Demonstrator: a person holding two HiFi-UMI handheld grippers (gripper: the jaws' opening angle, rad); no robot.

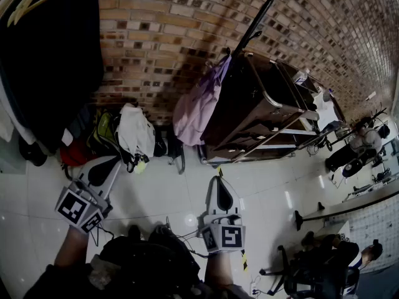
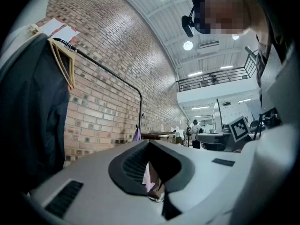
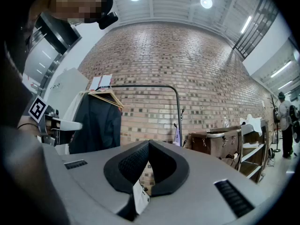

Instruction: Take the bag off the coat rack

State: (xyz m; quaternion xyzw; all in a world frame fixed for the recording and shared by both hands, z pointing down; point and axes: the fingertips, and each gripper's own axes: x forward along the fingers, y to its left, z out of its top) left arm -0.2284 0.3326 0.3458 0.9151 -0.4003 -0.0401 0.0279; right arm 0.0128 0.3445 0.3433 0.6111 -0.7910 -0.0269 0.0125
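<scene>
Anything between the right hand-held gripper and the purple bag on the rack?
Nothing visible. Only floor lies between the right hand-held gripper and the purple bag; a brown cart and a heap of bags flank that path.

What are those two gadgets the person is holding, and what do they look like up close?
They are two matching hand-held tools. The left gripper and right gripper each have pale grey plastic jaws lined with black ribbed pads that taper to a point. Behind each sits a cube with black-and-white square markers. Thin dark cables trail back towards the person.
</scene>
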